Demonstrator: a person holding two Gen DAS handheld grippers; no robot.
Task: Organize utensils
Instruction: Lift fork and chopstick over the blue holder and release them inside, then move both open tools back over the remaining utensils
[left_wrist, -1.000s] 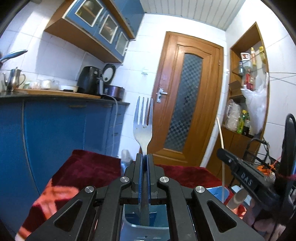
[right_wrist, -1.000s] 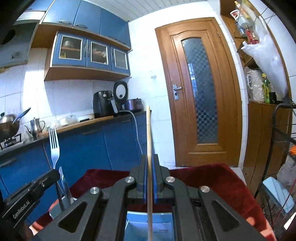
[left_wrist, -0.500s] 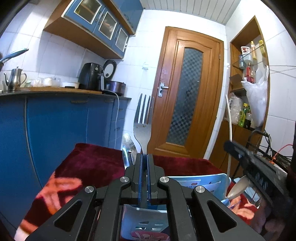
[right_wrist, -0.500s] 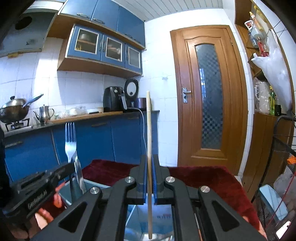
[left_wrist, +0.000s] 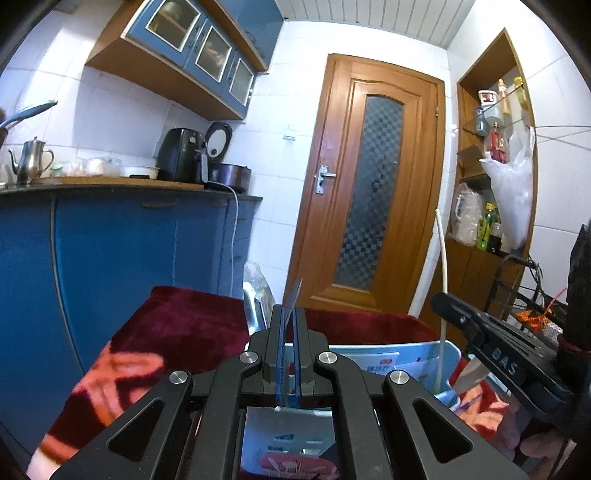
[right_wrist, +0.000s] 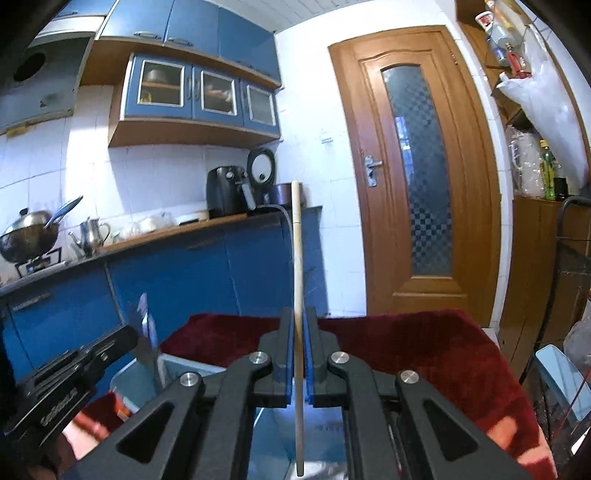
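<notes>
You can read only the letters "DAS" on the black body of the right gripper; the print on the left gripper and the light blue bin is too blurred.

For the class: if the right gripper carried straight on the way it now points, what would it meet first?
Probably the red blanket on the surface beyond the blue bin, since the right gripper, shut on a chopstick, points slightly downward; depth is unclear.
</notes>
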